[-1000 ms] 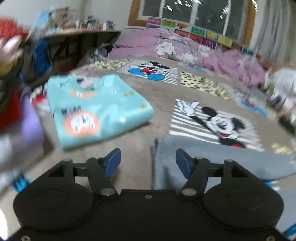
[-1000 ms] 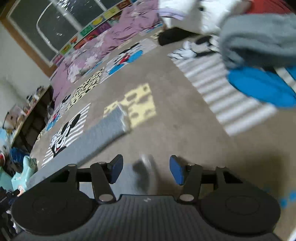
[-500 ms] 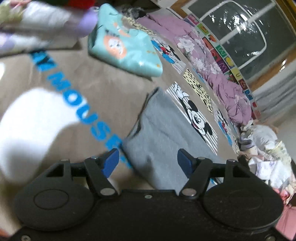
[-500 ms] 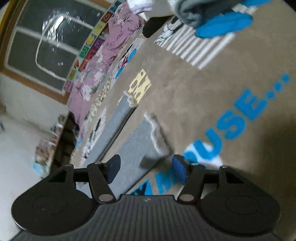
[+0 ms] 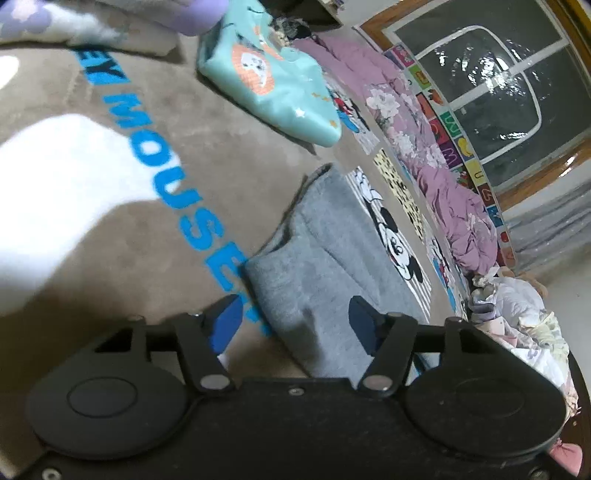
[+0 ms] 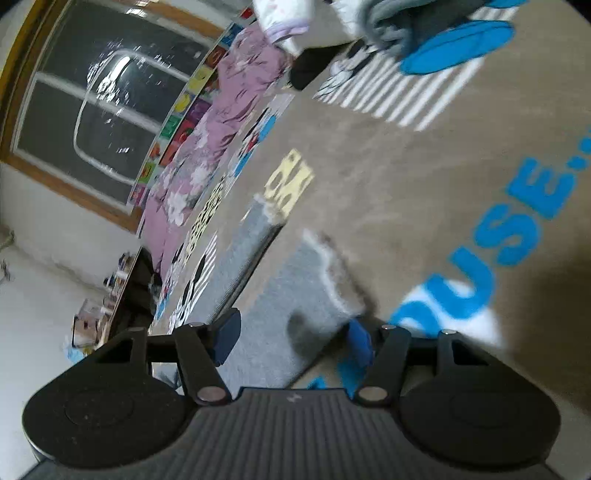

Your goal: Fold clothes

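Note:
Grey sweatpants (image 5: 325,266) lie flat on the tan Mickey Mouse blanket (image 5: 110,206). My left gripper (image 5: 293,323) is open, its blue pads straddling the waistband corner close above the cloth. In the right wrist view a grey pant leg (image 6: 291,306) with a white cuff lies just ahead, and the second leg (image 6: 243,251) lies beyond it. My right gripper (image 6: 291,338) is open, its pads on either side of the near leg's end.
A folded turquoise shirt (image 5: 269,74) lies past the pants. Folded clothes (image 5: 92,18) sit at top left. A purple quilt (image 5: 436,162) runs along the window. A clothes pile (image 5: 517,317) is at right; grey clothing (image 6: 413,18) lies far ahead.
Both grippers have dropped toward the grey pants and tilted. The left now sits over the waistband corner, the right over the cuffed leg end. Both stayed open.

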`<act>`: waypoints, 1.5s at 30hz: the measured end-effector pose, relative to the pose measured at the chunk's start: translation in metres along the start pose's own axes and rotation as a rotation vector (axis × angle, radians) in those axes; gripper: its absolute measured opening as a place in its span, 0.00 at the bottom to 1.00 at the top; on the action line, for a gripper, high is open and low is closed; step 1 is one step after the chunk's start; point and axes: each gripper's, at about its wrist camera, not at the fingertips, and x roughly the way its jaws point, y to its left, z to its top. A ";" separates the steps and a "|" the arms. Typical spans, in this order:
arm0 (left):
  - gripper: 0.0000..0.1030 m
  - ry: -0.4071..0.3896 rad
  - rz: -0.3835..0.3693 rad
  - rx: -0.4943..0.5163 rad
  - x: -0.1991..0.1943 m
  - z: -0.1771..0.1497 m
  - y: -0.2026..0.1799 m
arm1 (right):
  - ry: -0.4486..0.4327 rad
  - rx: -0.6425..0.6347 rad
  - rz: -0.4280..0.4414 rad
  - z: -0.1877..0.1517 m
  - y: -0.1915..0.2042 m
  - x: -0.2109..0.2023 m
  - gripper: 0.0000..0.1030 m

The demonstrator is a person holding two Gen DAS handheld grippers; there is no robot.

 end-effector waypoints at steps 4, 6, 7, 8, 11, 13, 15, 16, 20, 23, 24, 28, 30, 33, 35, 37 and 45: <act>0.48 -0.014 0.006 0.016 0.012 -0.002 -0.006 | 0.021 -0.035 0.004 -0.003 0.008 0.015 0.37; 0.41 -0.010 0.008 0.026 0.015 -0.003 -0.008 | 0.026 -0.006 0.016 -0.007 0.003 0.018 0.29; 0.32 0.005 0.000 0.021 0.017 -0.004 -0.009 | 0.028 0.009 0.024 -0.008 0.001 0.019 0.29; 0.30 0.022 -0.011 0.015 0.019 -0.005 -0.010 | 0.032 0.030 0.046 -0.009 -0.001 0.019 0.29; 0.12 0.041 0.001 0.027 0.021 -0.008 -0.014 | 0.046 0.057 0.068 -0.010 -0.005 0.017 0.19; 0.07 0.043 -0.019 -0.001 0.013 -0.009 -0.012 | 0.043 0.077 0.079 -0.009 -0.006 0.013 0.12; 0.05 0.045 -0.043 -0.035 0.005 -0.009 -0.009 | 0.031 0.106 0.098 -0.009 -0.008 0.006 0.10; 0.04 0.046 -0.055 -0.052 0.001 -0.008 -0.008 | 0.023 0.118 0.109 -0.008 -0.008 0.001 0.10; 0.03 0.009 -0.100 -0.044 -0.029 -0.006 -0.017 | 0.011 0.165 0.164 -0.006 -0.009 -0.017 0.08; 0.00 -0.012 -0.102 -0.042 -0.046 -0.010 -0.016 | 0.014 0.182 0.190 -0.008 -0.008 -0.030 0.08; 0.00 -0.018 -0.100 -0.041 -0.052 -0.012 -0.015 | 0.014 0.184 0.192 -0.009 -0.008 -0.034 0.08; 0.00 -0.019 -0.073 -0.004 -0.061 -0.016 -0.015 | 0.011 0.183 0.183 -0.014 -0.012 -0.048 0.07; 0.02 0.020 -0.090 -0.027 -0.055 -0.017 -0.010 | 0.006 0.167 0.132 -0.015 -0.014 -0.049 0.13; 0.71 0.025 -0.057 -0.078 -0.050 -0.022 -0.003 | -0.005 0.200 0.104 -0.017 -0.023 -0.049 0.73; 0.72 0.018 -0.071 -0.113 -0.045 -0.024 0.003 | -0.006 0.219 0.103 -0.018 -0.027 -0.049 0.78; 0.71 0.018 -0.088 -0.129 -0.037 -0.026 0.007 | 0.005 0.214 0.097 -0.017 -0.026 -0.043 0.77; 0.54 -0.017 -0.025 -0.055 -0.007 -0.025 -0.003 | -0.004 0.210 0.060 -0.013 -0.022 -0.019 0.61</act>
